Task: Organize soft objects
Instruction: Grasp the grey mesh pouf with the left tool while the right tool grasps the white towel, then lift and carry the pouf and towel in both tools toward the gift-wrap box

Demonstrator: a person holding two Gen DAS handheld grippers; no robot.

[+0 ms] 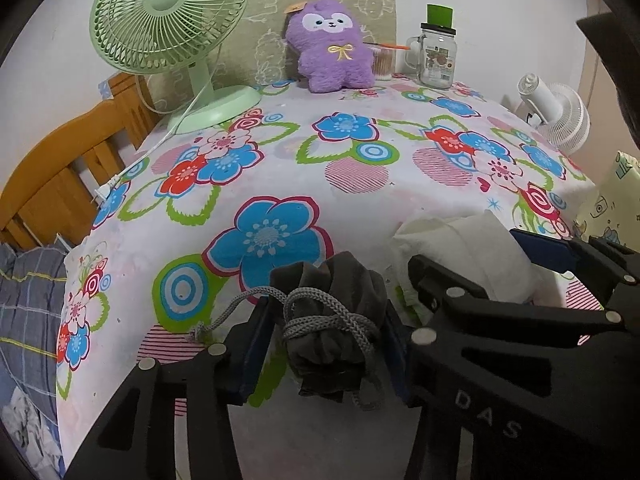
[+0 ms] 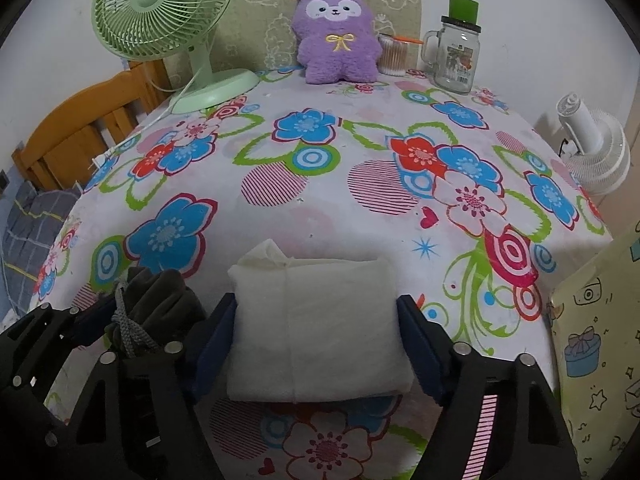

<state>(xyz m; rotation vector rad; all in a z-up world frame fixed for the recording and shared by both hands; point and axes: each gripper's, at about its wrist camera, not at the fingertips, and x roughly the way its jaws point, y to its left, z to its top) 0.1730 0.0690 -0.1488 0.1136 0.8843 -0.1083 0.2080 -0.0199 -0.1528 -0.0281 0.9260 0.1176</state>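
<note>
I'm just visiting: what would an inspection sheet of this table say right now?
Surface: flowered tablecloth, wrinkle-free.
Job's things: dark grey drawstring cloth bundle; white folded cloth pad.
Clutter: purple plush toy, glass handled jar, green desk fan.
Grippers: left gripper straddles the bundle; right gripper straddles the pad.
Cables: white fan cord.
Surroundings: wooden bed frame, white fan.

grey bundle (image 1: 332,320): underside hidden between the left tool (image 1: 324,344) pads
white pad (image 2: 316,328): in the left view, half covered by the right tool (image 2: 316,344)
jar label (image 2: 460,60): print too small to read
wooden chair (image 1: 60,184): cut off (left edge)
</note>
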